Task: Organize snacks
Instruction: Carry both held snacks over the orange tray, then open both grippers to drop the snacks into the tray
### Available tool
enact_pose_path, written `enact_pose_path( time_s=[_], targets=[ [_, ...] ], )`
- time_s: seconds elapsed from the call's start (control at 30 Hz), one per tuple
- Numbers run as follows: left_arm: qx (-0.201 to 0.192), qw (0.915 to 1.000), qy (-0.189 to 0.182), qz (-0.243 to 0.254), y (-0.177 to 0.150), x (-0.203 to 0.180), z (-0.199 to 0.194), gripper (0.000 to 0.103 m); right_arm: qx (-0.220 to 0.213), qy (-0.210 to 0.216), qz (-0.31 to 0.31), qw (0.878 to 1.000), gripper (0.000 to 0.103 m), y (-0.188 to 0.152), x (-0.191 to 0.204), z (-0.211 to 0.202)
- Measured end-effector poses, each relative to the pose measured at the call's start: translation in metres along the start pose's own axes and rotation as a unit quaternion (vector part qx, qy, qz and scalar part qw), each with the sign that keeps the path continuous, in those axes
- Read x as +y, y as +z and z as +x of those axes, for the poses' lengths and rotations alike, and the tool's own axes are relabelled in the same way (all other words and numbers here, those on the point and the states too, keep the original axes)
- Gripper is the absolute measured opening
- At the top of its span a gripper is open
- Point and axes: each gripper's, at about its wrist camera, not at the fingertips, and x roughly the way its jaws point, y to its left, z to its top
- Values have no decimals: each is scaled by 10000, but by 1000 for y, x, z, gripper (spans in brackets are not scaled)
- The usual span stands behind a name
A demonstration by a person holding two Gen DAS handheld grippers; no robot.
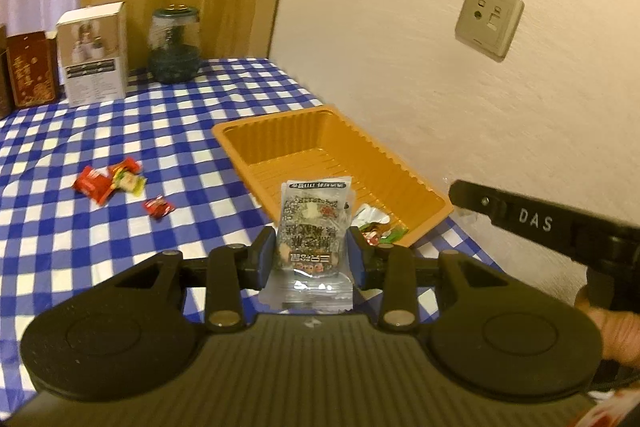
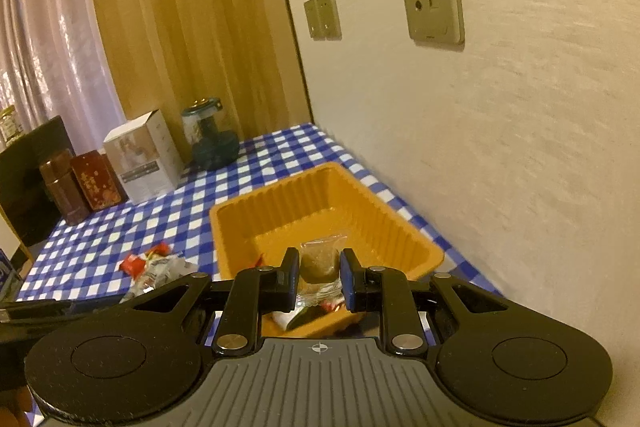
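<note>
Blue-and-white checked tabletop (image 1: 168, 131) against a cream wall with socket plates (image 1: 489, 19). At the far edge we see a white box (image 1: 94, 55), a glass jar (image 1: 175, 45) and dark red tins (image 1: 30, 75).

Our left gripper (image 1: 312, 257) is clamped on a grey printed snack packet (image 1: 312, 227), held upright just near of the orange tray (image 1: 280, 139). Our right gripper (image 2: 319, 277) is clamped on a clear packet with a brown snack (image 2: 320, 259), over the tray's near end. A few wrapped snacks (image 1: 380, 227) already lie in that near end. Red-wrapped candies (image 1: 116, 181) sit loose on the cloth, left of the tray.
</note>
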Motion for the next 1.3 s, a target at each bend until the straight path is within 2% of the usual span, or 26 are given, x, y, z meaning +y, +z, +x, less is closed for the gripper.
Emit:
enact_pose_path(
  time_s=[0.37, 0.83, 0.93, 0.97, 1.0, 1.3],
  targets=[
    [118, 9998, -89, 146, 20, -21, 53, 34, 103, 32, 2, 9999, 22, 21, -28, 41],
    [276, 9989, -184, 326, 25, -23, 105, 34, 353, -43, 93, 9993, 22, 20, -52, 89],
    [296, 9984, -289, 375, 24, -23, 116, 37, 401, -66, 110, 9991, 22, 18, -54, 95],
    [376, 9982, -244, 396, 23, -23, 120, 45, 421, -71, 114, 9990, 22, 17, -54, 97],
    [402, 9983, -176, 383, 23, -21, 121, 48, 443, -74, 118, 9989, 22, 17, -55, 98],
    [269, 9996, 12, 75, 14, 3, 98, 48, 525, -29, 160, 9985, 22, 11, -53, 100]
  ],
)
